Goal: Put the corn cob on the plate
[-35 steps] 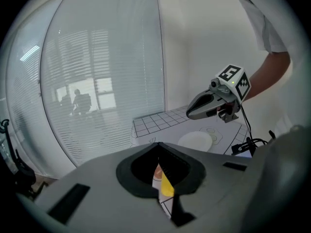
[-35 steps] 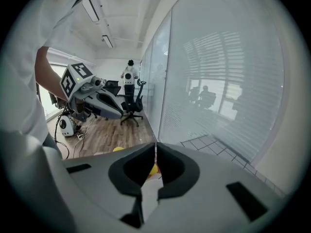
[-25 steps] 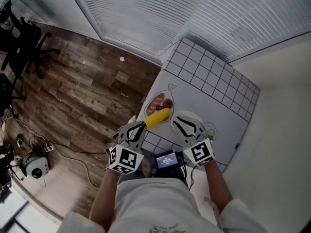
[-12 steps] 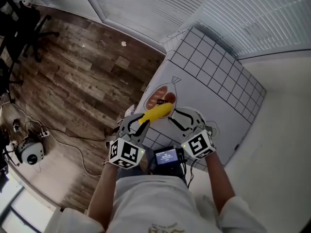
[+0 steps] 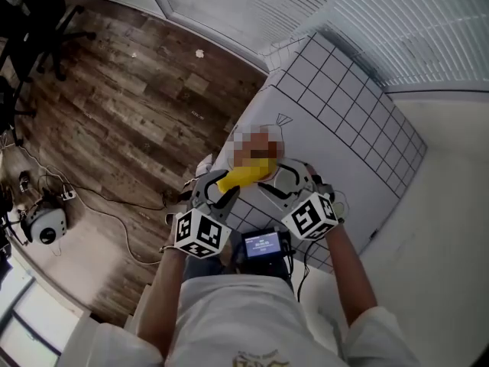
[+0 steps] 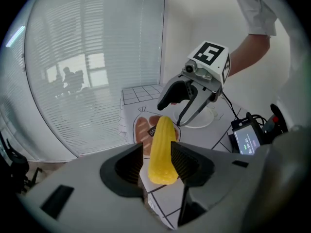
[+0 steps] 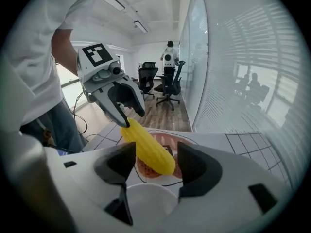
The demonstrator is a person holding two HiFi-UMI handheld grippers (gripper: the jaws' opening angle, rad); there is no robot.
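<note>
Black-padded, the left gripper [image 6: 157,160] has just been opening its jaws; they stand apart round the thick end of the corn cob [image 6: 162,149], one pad perhaps brushing it, the other clear, so nothing is clamped. The cob sits just left of the plate [image 6: 200,122], over the printed food picture [image 6: 146,127], not on the plate; whether it rests on the mat I cannot tell. The right gripper [image 7: 154,160], above the plate's near rim, has also just been opening; the cob's tip reaches between its parted jaws untouched. The step looks like a hand-over or a release short of the plate; next, one gripper must close on the cob, carry it rightward over the plate and lower it. The cob is bright yellow, evenly kernelled, tapering, likely a light plastic model.
</note>
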